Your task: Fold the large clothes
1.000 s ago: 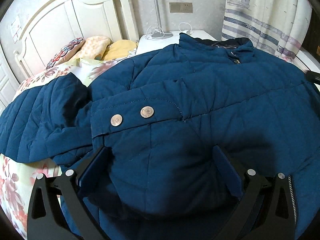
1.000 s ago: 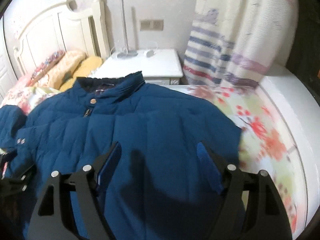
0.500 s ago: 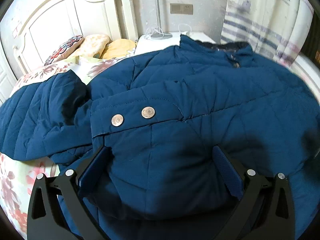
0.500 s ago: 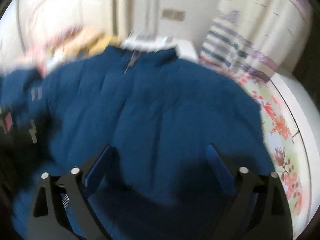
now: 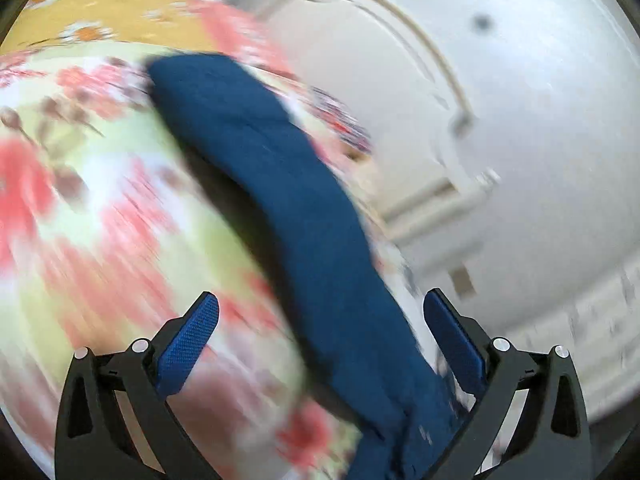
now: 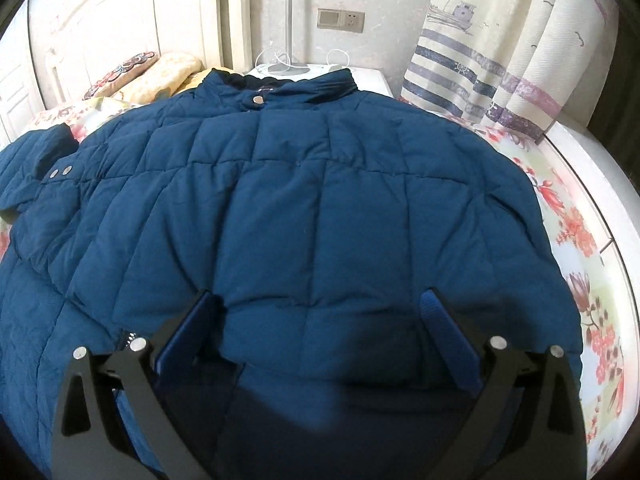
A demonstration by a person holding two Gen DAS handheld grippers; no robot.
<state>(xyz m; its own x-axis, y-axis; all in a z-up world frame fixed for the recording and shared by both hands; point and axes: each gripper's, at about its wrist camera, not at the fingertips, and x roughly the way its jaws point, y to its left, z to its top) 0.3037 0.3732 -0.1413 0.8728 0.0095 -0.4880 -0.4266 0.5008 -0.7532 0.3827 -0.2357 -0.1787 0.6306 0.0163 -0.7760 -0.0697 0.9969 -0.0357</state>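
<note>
A large dark blue quilted jacket lies on the bed, collar at the far end, right side folded over its body. Its left sleeve lies out to the left. My right gripper is open just above the jacket's lower body, holding nothing. The left wrist view is blurred by motion: my left gripper is open, and the blue sleeve runs from between its fingers away across the floral sheet. I cannot tell if the fingers touch the sleeve.
A white headboard, pillows, and a white nightstand with a lamp pole stand at the far end. A striped curtain hangs at the right. The bed's white edge runs along the right. A white panelled surface fills the left wrist view's right.
My left gripper swung fast leftward off the jacket body to the outstretched sleeve, its view now tilted. My right gripper moved left over the jacket's middle and steadied.
</note>
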